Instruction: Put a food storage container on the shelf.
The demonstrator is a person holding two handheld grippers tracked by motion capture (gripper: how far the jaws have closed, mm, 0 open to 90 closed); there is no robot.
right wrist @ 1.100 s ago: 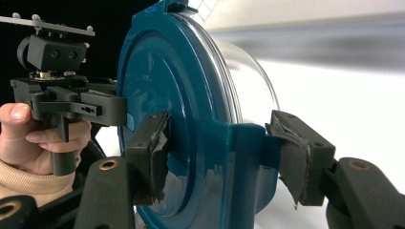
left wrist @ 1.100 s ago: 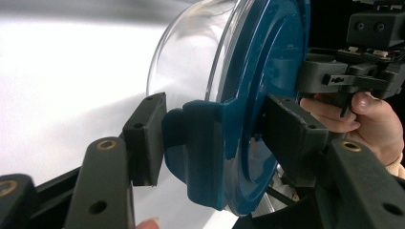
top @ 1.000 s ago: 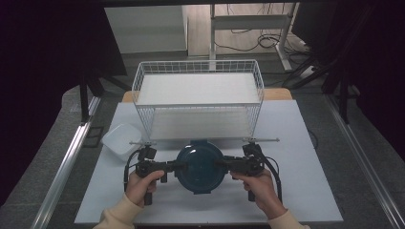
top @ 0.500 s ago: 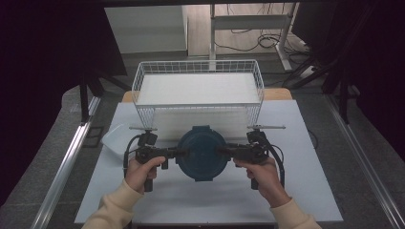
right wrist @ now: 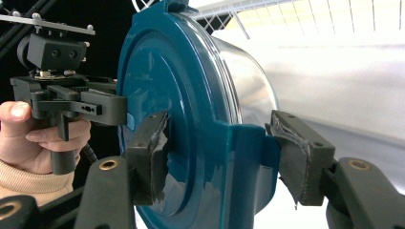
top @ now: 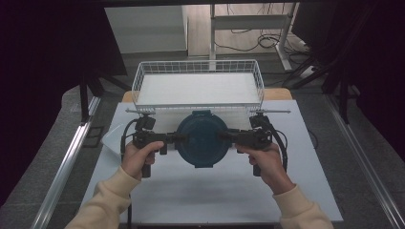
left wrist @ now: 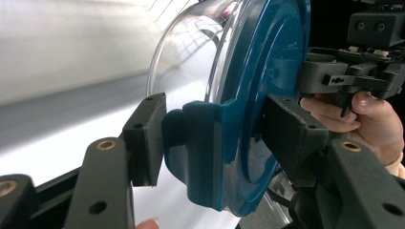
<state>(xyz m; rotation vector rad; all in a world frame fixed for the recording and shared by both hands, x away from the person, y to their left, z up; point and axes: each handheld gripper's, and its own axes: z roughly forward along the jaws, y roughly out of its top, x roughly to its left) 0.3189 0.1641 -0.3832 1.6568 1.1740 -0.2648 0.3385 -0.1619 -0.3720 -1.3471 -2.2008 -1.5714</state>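
A round clear container with a teal lid (top: 202,138) hangs above the white table (top: 200,191), held from both sides just in front of the wire basket (top: 198,63). My left gripper (top: 175,138) is shut on the lid's left latch tab, my right gripper (top: 228,137) on the right one. In the left gripper view the pads (left wrist: 145,138) clamp the teal tab (left wrist: 205,143), with the clear bowl (left wrist: 191,43) on one side of the lid. The right gripper view has my right gripper (right wrist: 224,160) pinching its tab, the lid (right wrist: 162,86) facing the left gripper (right wrist: 76,102).
The white wire basket stands at the table's far edge, close behind the container. A pale flat tray (top: 111,137) lies at the table's left side beside my left hand. Metal rails run along both sides of the table, and dark curtains hang around it.
Both grippers have risen together with the container gripped between them. In the high view it now sits closer to the basket's front wall.
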